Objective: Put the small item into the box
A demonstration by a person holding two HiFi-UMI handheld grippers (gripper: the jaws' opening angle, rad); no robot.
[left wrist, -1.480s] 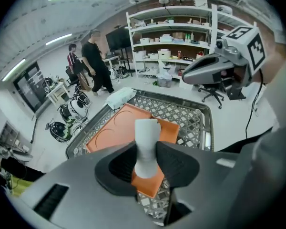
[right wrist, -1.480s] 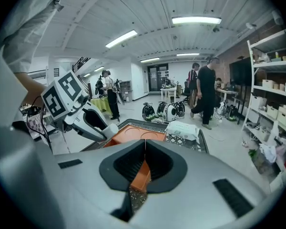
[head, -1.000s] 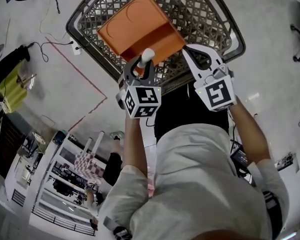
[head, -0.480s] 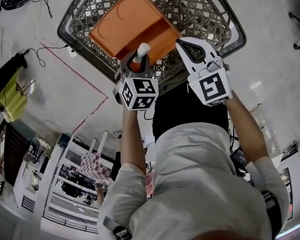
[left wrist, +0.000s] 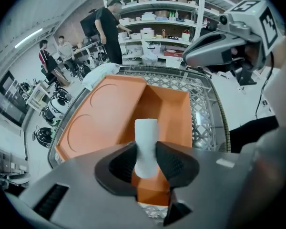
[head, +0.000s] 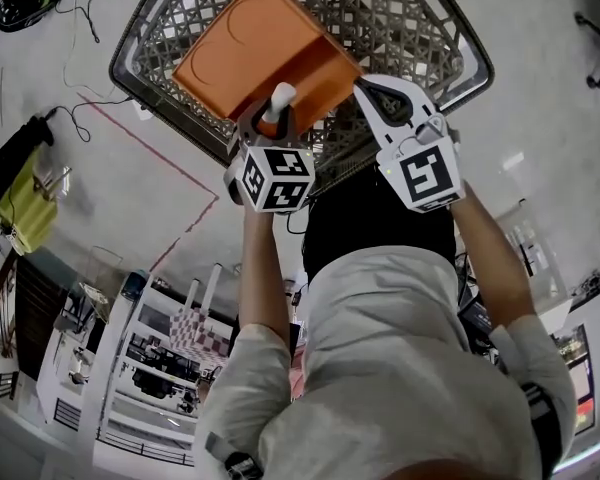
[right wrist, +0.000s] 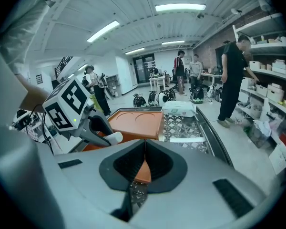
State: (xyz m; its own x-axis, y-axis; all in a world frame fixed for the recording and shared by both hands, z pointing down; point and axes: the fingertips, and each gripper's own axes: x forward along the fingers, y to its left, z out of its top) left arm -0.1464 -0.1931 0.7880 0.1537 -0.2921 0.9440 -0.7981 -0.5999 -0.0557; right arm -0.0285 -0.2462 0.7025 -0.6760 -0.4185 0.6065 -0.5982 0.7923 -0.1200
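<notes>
First, the wire cart: we stand over it, and it sits slightly higher in the head view than a second ago, so we judge that we have leaned in.

Orange box: it lies open inside the cart, with the flat lid swung away from us and the deep compartment on the nearer side. Its place on the mesh is unchanged.

Right gripper: the jaws are together on nothing. It hovers just beside the box's near right corner, much as a second ago.

Left gripper: the jaws are clamped on the small item, the pads pressing its lower part. It has crept forward, from short of the box's near wall to a spot over the compartment's near edge.

Small item: a white cylinder, upright between the left pads with its top end clear of them. It is above the box and not yet in it.

We judge the carry nearly done; what remains is a short lowering into the compartment and a release.
</notes>
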